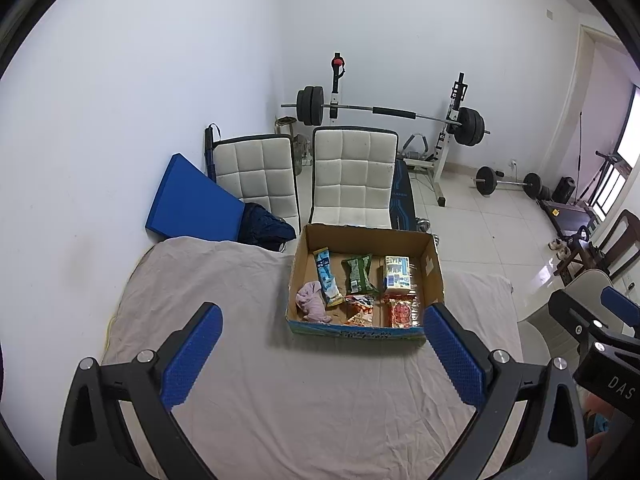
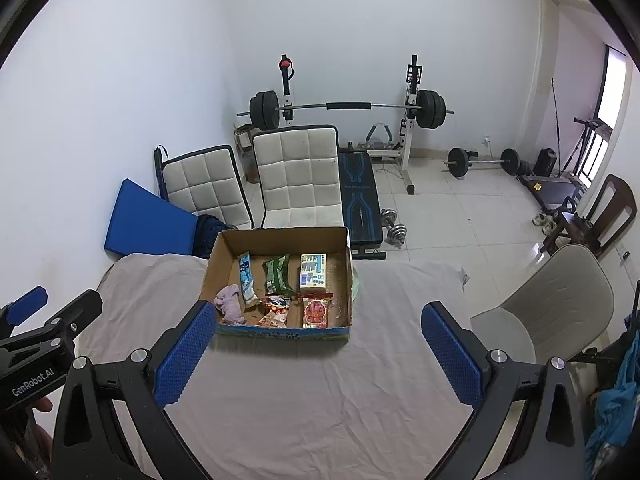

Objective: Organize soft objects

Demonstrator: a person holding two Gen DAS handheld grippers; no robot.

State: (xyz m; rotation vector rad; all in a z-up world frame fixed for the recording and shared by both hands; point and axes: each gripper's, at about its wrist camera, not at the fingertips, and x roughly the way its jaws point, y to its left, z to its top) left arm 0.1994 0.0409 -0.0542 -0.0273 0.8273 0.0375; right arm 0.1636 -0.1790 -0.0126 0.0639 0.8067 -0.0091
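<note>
1. Wrinkled grey cloth-covered table (image 1: 280,380) filling foreground; white-walled room with pale tiled floor (image 2: 460,216) beyond.
2. Open brown cardboard box with blue printed front (image 1: 434,268) at far edge of table, near centre.
3. Behind box: two white quilted chairs (image 1: 352,176); blue flat foam pad (image 1: 192,200) leaning on wall left of box; black barbell on white rack (image 2: 348,106) further behind.
4. Right of box: beige plastic chair (image 2: 560,300); small barbell (image 2: 482,160) on floor far right.
5. Inside box, back row: blue-white snack packet (image 1: 326,278) left, green crinkled snack bag (image 1: 358,274) middle, yellow-white tissue pack (image 1: 397,276) right.
6. Inside box, front row: pink crumpled soft cloth (image 1: 312,302) in left corner, red-white snack packet (image 1: 360,312) middle, red clear-wrapped packet (image 1: 402,312) right.
7. Left gripper with blue textured pads (image 1: 322,358) spread wide, holding nothing, above table on near side of box.
8. Right gripper with blue pads (image 2: 318,354) likewise spread wide, empty, near side of box, left pad (image 2: 184,354) overlapping box front corner in view.
</note>
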